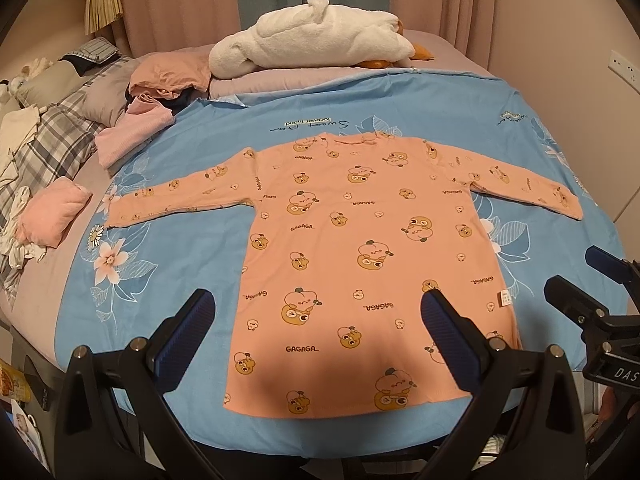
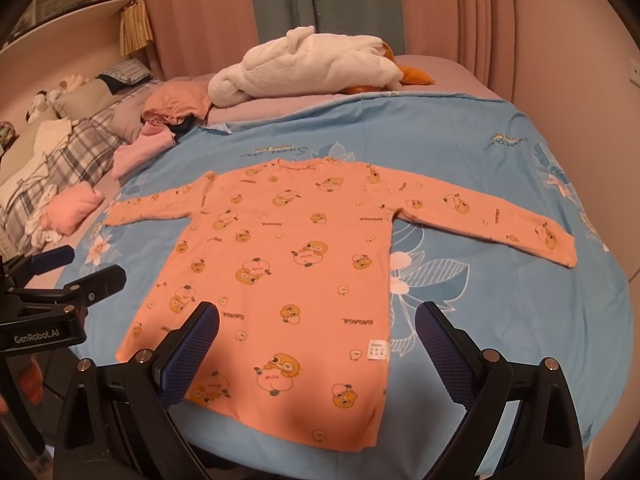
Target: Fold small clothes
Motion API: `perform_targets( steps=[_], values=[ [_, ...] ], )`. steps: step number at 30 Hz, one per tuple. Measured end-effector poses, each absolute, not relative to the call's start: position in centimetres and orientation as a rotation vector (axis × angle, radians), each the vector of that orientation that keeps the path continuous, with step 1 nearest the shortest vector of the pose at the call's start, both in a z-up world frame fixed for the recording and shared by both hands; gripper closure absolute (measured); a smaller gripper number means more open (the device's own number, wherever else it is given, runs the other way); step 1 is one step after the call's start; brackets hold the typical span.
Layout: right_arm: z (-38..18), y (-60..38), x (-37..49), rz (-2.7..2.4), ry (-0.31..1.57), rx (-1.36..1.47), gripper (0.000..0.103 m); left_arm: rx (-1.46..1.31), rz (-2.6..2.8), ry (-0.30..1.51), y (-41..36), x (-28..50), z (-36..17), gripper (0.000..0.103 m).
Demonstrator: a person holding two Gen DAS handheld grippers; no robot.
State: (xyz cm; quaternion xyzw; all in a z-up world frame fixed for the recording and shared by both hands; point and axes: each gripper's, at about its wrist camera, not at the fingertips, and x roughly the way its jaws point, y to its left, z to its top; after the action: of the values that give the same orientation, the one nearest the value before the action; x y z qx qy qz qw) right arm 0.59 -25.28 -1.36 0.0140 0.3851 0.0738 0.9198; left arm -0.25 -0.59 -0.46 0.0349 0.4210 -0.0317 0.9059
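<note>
A small orange long-sleeved shirt (image 1: 352, 248) with cartoon prints lies flat and spread out on a blue bedsheet (image 1: 192, 280), neck away from me, both sleeves stretched sideways. It also shows in the right wrist view (image 2: 288, 264). My left gripper (image 1: 318, 308) is open and empty, hovering above the shirt's hem. My right gripper (image 2: 318, 320) is open and empty, above the shirt's lower right side near its white label (image 2: 379, 349). The right gripper also shows at the right edge of the left wrist view (image 1: 592, 280). The left gripper shows at the left edge of the right wrist view (image 2: 72, 272).
A white plush toy (image 1: 320, 36) lies at the far side of the bed. A pile of pink and dark clothes (image 1: 156, 96) and a folded pink item (image 1: 52, 212) lie to the left. Plaid bedding (image 1: 52, 140) is at far left. The bed's near edge (image 1: 320, 432) lies just below the hem.
</note>
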Motion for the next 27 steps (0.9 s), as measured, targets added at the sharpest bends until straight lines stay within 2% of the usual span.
perform_targets(
  steps=[27],
  values=[
    [-1.28,-25.9,0.53,0.147,0.793,0.053,0.005,0.063,-0.071,0.86,-0.93,-0.3,-0.69,0.0]
  ],
)
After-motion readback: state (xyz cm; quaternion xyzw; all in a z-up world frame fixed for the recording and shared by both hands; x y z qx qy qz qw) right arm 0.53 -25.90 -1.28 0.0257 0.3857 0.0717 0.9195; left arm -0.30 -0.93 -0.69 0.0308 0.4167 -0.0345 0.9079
